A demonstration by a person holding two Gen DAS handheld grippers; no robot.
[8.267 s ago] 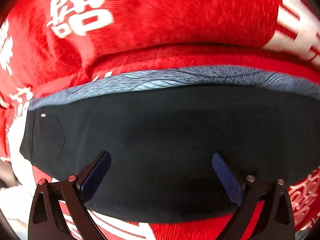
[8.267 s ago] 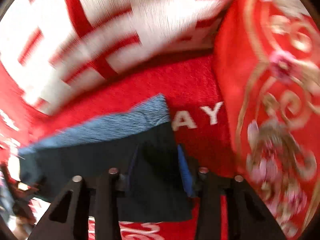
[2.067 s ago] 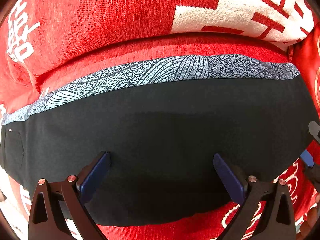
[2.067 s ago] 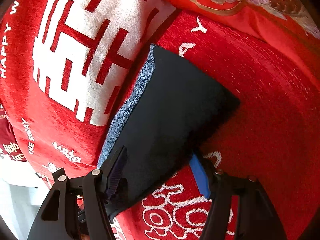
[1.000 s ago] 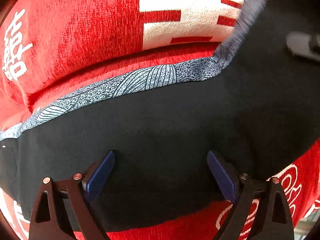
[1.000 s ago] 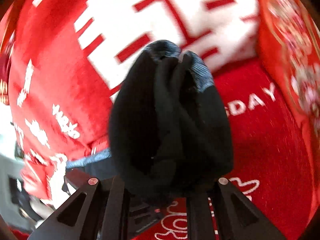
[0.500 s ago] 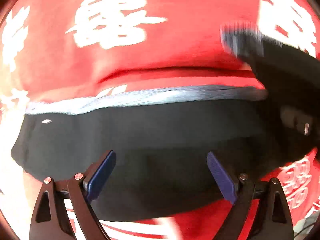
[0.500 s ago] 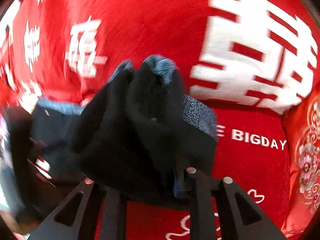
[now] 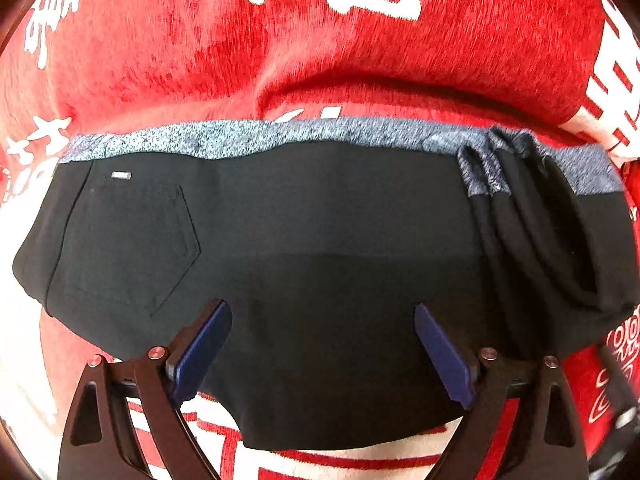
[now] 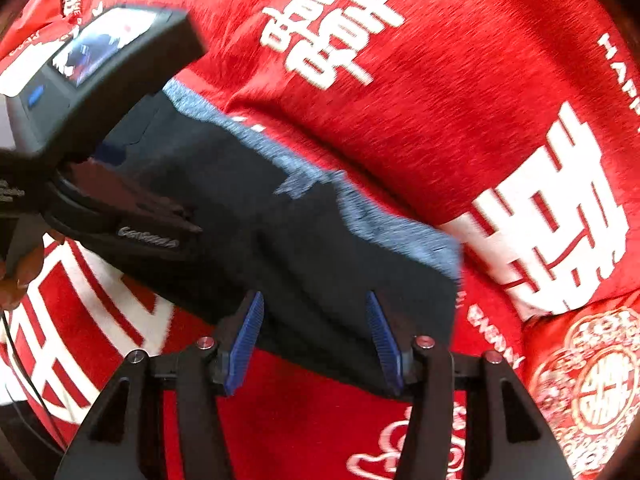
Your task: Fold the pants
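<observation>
Black pants with a blue-grey patterned side band lie folded on a red sofa seat. A back pocket shows at the left end; the leg end lies bunched on top at the right. My left gripper is open just above the pants' near edge. In the right wrist view the pants run from upper left to the middle, and my right gripper is open and empty over their near edge. The left gripper's body sits over the pants' far end.
The red sofa cover with white characters rises as a backrest behind the pants. A red embroidered cushion sits at the right. A white and red pattern covers the seat front.
My right gripper carried the bunched leg end leftward over the pants, dropped it on top and opened. My left gripper stayed open over the near edge.
</observation>
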